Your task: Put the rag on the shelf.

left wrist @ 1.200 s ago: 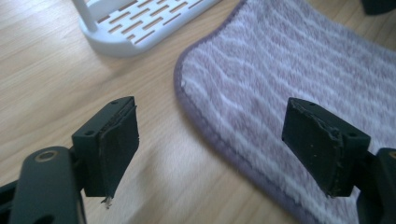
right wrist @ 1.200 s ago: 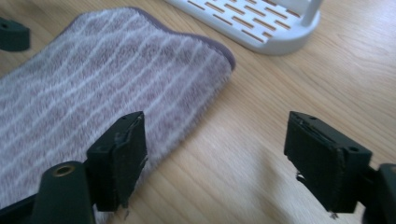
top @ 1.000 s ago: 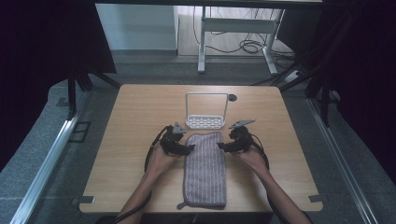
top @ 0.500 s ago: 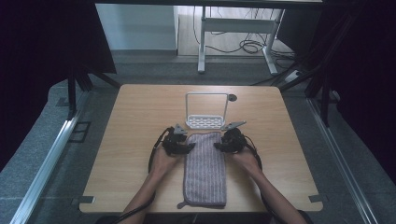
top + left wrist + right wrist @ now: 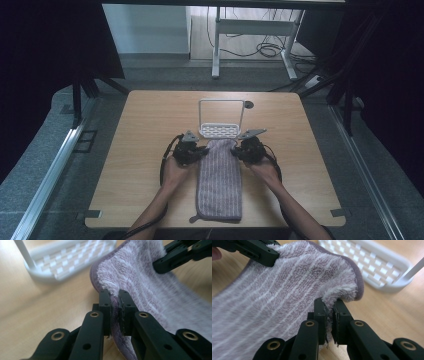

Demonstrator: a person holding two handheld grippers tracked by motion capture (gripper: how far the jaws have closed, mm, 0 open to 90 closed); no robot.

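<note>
High view: long striped mauve terry towel (image 5: pixel 219 182) flat on the pale wooden table (image 5: pixel 140 130), long axis running from the person's edge toward the white plastic slatted rack with wire frame (image 5: pixel 220 129), far end just beside it. Left tool (image 5: pixel 201 150) and right tool (image 5: pixel 238 149), jaws having just been closing, sit at the two far corners, probably so the end lifts evenly.

Left gripper view: left tool (image 5: pixel 114 311) clenched on the towel's (image 5: pixel 150 287) hemmed edge, cloth pinched between the pads.

Right gripper view: right tool (image 5: pixel 329 315) likewise clamped on the towel's (image 5: pixel 287 290) opposite corner; rack (image 5: pixel 384 267) just beyond.
</note>
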